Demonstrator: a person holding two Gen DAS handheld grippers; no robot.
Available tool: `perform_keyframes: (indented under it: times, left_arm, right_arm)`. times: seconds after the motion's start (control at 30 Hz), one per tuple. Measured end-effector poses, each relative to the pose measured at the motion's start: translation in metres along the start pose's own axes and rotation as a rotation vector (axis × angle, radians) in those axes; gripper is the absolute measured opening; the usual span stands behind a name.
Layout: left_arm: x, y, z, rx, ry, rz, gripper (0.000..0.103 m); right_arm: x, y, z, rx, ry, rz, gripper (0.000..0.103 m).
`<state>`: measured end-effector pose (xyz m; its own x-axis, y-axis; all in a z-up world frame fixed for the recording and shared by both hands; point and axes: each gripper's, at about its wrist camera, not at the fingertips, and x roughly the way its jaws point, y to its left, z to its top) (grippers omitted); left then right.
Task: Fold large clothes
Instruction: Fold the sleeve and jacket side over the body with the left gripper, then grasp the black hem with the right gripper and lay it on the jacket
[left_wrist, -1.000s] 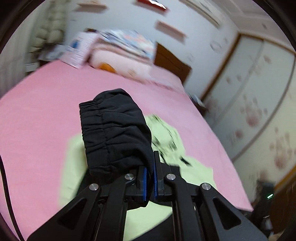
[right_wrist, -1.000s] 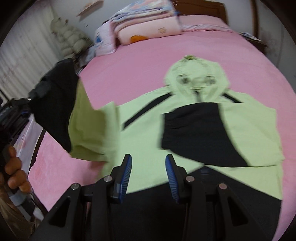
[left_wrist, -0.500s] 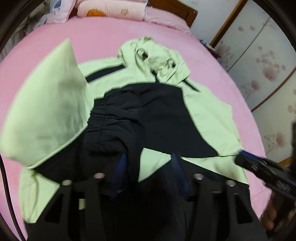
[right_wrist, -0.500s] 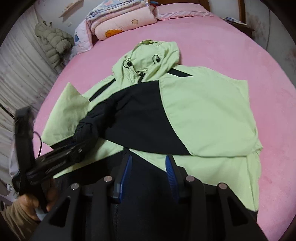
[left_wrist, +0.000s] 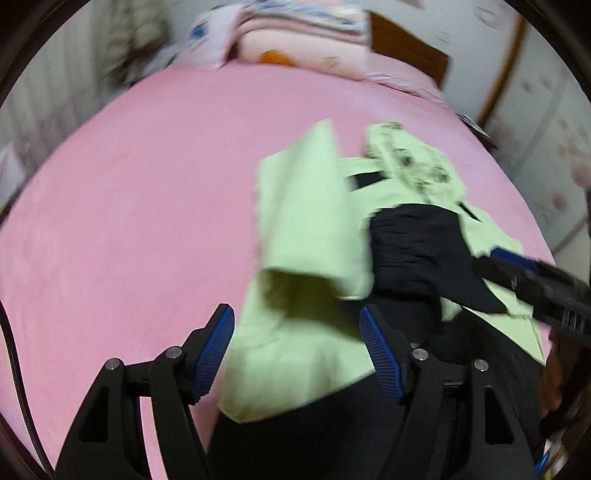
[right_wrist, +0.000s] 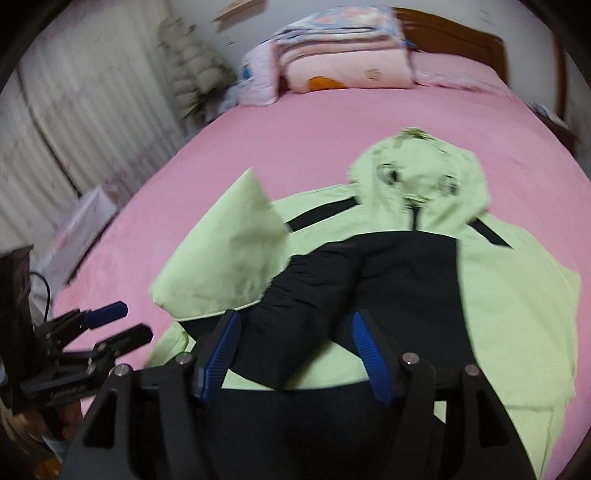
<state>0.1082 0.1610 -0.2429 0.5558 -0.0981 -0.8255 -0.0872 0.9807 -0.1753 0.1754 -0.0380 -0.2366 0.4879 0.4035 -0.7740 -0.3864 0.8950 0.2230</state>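
**Mia:** Where is the jacket (right_wrist: 517, 295)?

**Ben:** It lies flat on the pink bed (right_wrist: 295, 147). The hood (right_wrist: 417, 177) points at the pillows (right_wrist: 347, 70). Both sleeves are folded in over the chest. The black cuff (right_wrist: 306, 295) of one sleeve lies near the bottom, and a green flap (right_wrist: 236, 236) of that sleeve sticks up a bit.

**Mia:** What do the claws do?

**Ben:** The left claw (left_wrist: 295, 354) is opening, and it holds nothing. The green cloth shows between its blue pads (left_wrist: 214, 350), but the pads do not press on it. The right claw (right_wrist: 291, 354) is opening too. It hangs over the black sleeve and grips nothing.

**Mia:** Is the jacket hard to move?

**Ben:** It looks soft, thin and light. It probably flops and slides if only one spot is pinched. The cloth may be a bit slippery.

**Mia:** So where is a good place to grab?

**Ben:** Likely the black bottom hem (right_wrist: 332, 424), one claw near each corner. The hem is thicker, so it should stay in the pads.

**Mia:** Is there room?

**Ben:** Yes. The bed is bare pink all around the jacket. The near edge of the bed is close to the hem, and the pillows are well apart at the far end.
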Motion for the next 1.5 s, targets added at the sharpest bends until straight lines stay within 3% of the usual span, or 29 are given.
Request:
perform_keyframes:
  times: [0.17, 0.33, 0.43, 0.47, 0.5, 0.53, 0.63, 0.7, 0.77, 0.83, 0.9, 0.97, 1.1, 1.2, 1.23, 1.3, 1.37, 1.5]
  left_arm:
    - [0.042, 0.034, 0.000, -0.070, 0.040, -0.055, 0.069]
    - [0.058, 0.039, 0.003, -0.055, 0.034, -0.100, 0.069]
    - [0.064, 0.040, 0.009, -0.055, 0.035, -0.105, 0.069]
    - [0.065, 0.041, 0.010, -0.058, 0.036, -0.106, 0.069]
    - [0.067, 0.041, 0.013, -0.062, 0.037, -0.108, 0.069]
    - [0.066, 0.041, 0.014, -0.064, 0.037, -0.104, 0.069]
    - [0.066, 0.037, 0.018, -0.069, 0.034, -0.085, 0.069]
    - [0.067, 0.033, 0.018, -0.076, 0.034, -0.082, 0.069]
    - [0.070, 0.028, 0.016, -0.078, 0.036, -0.077, 0.059]
    - [0.075, 0.023, 0.014, -0.070, 0.067, -0.052, 0.032]
    - [0.081, 0.019, 0.010, -0.067, 0.080, -0.006, 0.029]
    - [0.080, 0.014, 0.007, -0.075, 0.062, -0.027, 0.029]
    - [0.080, 0.000, 0.003, -0.008, 0.055, 0.008, 0.028]
    - [0.087, -0.005, 0.000, 0.034, 0.066, 0.045, 0.028]
    - [0.089, -0.008, 0.001, 0.040, 0.069, 0.054, 0.029]
    - [0.089, -0.003, 0.000, 0.040, 0.074, 0.060, 0.029]
    - [0.088, -0.002, -0.001, 0.042, 0.075, 0.065, 0.029]
    - [0.091, -0.012, -0.006, 0.073, 0.079, 0.092, 0.029]
  right_arm:
    - [0.055, 0.034, -0.011, -0.202, 0.055, -0.156, 0.063]
    - [0.100, 0.044, -0.026, -0.328, 0.157, -0.282, 0.064]
    - [0.111, 0.046, -0.028, -0.371, 0.161, -0.334, 0.062]
    - [0.110, 0.044, -0.026, -0.353, 0.161, -0.332, 0.046]
    - [0.108, 0.040, -0.022, -0.324, 0.164, -0.325, 0.018]
    - [0.105, 0.034, -0.014, -0.281, 0.172, -0.328, 0.011]
    - [0.075, 0.013, 0.014, -0.153, 0.105, -0.291, 0.007]
    - [0.048, -0.001, 0.034, -0.101, 0.023, -0.279, 0.007]
    - [0.013, -0.020, 0.056, -0.043, -0.074, -0.245, 0.007]
    - [-0.020, -0.046, 0.072, 0.028, -0.173, -0.196, 0.007]
    - [-0.043, -0.071, 0.076, 0.089, -0.252, -0.180, 0.007]
    - [-0.057, -0.104, 0.068, 0.160, -0.297, -0.230, 0.007]
    - [-0.048, -0.156, 0.027, 0.307, -0.236, -0.259, 0.009]
    - [-0.019, -0.189, -0.022, 0.409, -0.104, -0.296, 0.017]
    - [-0.004, -0.203, -0.046, 0.479, -0.018, -0.269, 0.018]
    - [0.009, -0.216, -0.073, 0.568, 0.059, -0.219, 0.022]
    - [0.002, -0.224, -0.092, 0.638, 0.038, -0.162, 0.027]
    - [-0.025, -0.237, -0.094, 0.706, -0.060, -0.117, 0.052]
